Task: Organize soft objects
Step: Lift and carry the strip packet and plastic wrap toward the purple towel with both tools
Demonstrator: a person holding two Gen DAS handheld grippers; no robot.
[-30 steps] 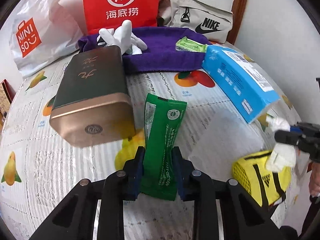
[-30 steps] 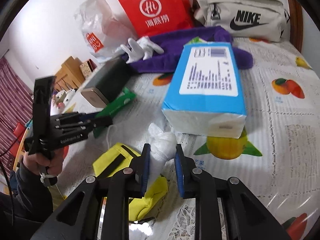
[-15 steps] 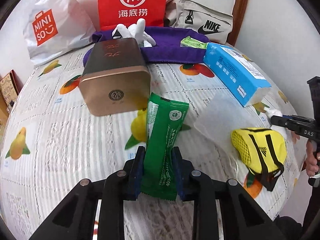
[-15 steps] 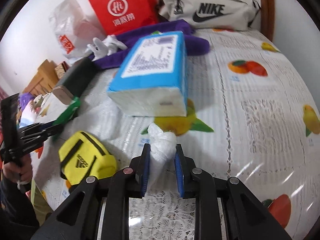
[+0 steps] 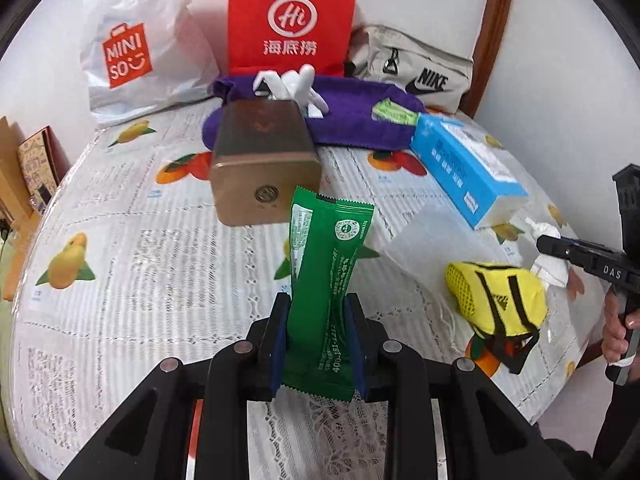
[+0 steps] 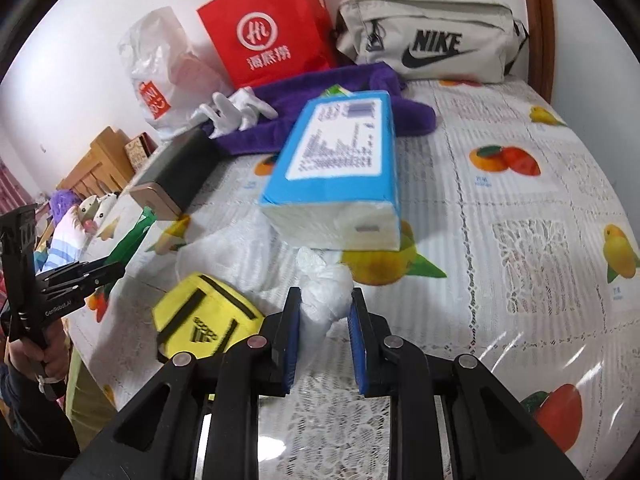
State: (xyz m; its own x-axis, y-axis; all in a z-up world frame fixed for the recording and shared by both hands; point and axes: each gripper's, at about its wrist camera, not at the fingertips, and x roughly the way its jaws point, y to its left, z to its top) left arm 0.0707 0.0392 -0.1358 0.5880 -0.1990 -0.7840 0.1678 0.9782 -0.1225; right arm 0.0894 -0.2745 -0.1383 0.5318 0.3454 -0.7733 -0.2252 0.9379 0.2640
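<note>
Left gripper (image 5: 317, 340): clamped on a green sachet (image 5: 329, 276), a flat, glossy foil packet with crimped ends, held upright above the bench.
Right gripper (image 6: 323, 330): closed on a white plastic bundle (image 6: 323, 294), crinkled and knotted at the top, held clear of the cloth.
Yellow pouch (image 6: 202, 322): a soft mesh-and-fabric bag with black straps, lying just left of the right gripper.
Blue tissue pack (image 6: 340, 160): a rectangular soft pack in a smooth wrapper with a white printed label, lying beyond the bundle.
Bronze tin (image 5: 264, 160): a hard rectangular box with rounded corners and a round emblem on its end, lying on its side behind the sachet.
Purple towel (image 5: 352, 120): plush, rumpled, spread along the far edge; white gloves (image 5: 294, 86) rest on it.
Bench (image 6: 520, 240): covered by a lace-patterned cloth printed with fruit under clear shiny film.
Back wall: a red paper bag (image 5: 292, 20), a white plastic shopping bag (image 5: 136, 52) and a grey fabric pouch (image 6: 428, 38) are lined against it.
</note>
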